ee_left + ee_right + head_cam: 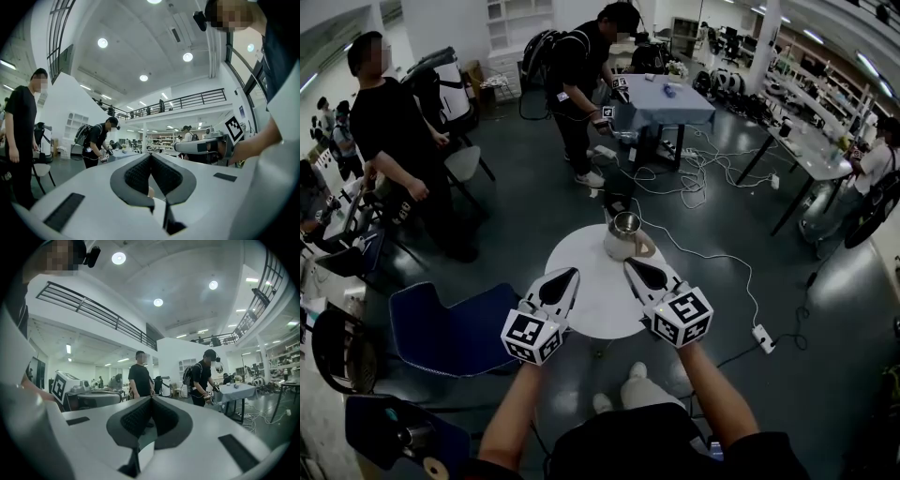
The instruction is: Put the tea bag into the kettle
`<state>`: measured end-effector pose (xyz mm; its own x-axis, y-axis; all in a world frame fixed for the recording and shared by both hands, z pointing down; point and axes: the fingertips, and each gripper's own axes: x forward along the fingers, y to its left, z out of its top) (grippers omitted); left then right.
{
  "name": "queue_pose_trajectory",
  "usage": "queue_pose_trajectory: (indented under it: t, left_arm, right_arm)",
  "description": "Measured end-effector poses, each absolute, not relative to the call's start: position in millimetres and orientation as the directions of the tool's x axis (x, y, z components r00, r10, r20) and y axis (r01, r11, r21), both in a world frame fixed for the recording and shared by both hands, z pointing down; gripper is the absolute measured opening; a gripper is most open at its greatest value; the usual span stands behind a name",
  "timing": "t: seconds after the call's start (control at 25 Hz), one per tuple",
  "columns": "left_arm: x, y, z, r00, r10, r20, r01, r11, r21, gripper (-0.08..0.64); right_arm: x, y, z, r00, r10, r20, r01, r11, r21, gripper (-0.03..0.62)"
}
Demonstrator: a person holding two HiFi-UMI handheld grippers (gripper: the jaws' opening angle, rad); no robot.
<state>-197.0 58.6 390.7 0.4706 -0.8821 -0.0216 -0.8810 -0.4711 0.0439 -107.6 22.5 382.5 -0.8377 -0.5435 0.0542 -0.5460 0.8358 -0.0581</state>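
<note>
A steel kettle (625, 236) with its lid off and a pale handle stands at the far edge of the round white table (581, 309). I see no tea bag in any view. My left gripper (574, 273) hangs over the table's near left part, jaws together. My right gripper (629, 264) is held just short of the kettle, also shut. In the left gripper view the left gripper (151, 155) points out level across the room, pads meeting at the tip. The right gripper (151, 399) likewise points level with pads closed and nothing between them. The kettle is hidden in both gripper views.
A blue chair (455, 328) stands left of the table. Cables and a power strip (764, 338) lie on the floor to the right. A person in black (394, 141) stands at left, another with a backpack (581, 84) behind, beside a cloth-covered table (666, 98).
</note>
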Motion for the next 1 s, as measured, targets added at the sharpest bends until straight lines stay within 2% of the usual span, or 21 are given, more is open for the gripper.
queue_pose_trajectory:
  t: [0.4, 1.0]
  left_arm:
    - [-186, 70, 379, 0.493, -0.869, -0.047, -0.869, -0.494, 0.035, 0.015]
    - [-126, 73, 375, 0.515, -0.857, -0.032, -0.856, -0.516, 0.032, 0.015]
  right_arm:
    - [-105, 38, 373, -0.844, -0.535, 0.049, -0.536, 0.844, -0.021, 0.017]
    - [-46, 42, 360, -0.839, -0.544, 0.022, -0.544, 0.839, -0.011, 0.017]
